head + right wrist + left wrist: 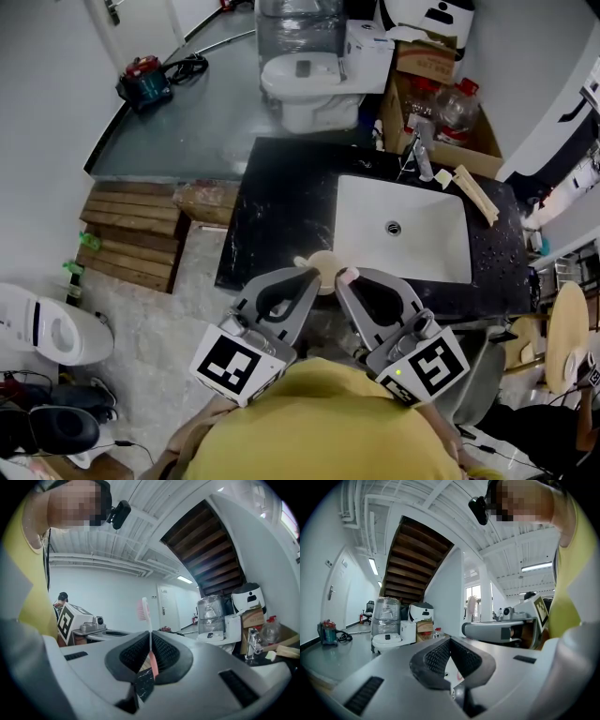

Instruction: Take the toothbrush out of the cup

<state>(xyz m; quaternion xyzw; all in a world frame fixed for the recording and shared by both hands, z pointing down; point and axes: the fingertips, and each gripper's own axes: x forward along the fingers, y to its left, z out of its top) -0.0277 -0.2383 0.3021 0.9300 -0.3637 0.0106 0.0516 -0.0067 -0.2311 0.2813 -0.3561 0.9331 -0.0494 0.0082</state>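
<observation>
toothbrush (150,638): upright, pinched in clenched right claw (349,279), just beside cup (325,265), front edge of worktop (272,216) | left claw (312,278): closed, tip at cup | handling: likely light, stiff, slick; pinch mid-handle, below bristles

Cup (325,266) ahead, free room over sink (436,239)

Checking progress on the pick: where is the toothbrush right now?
In the right gripper view the toothbrush stands upright, clamped in the right gripper; in the head view it is beside the cup at the front edge of the counter.
</observation>
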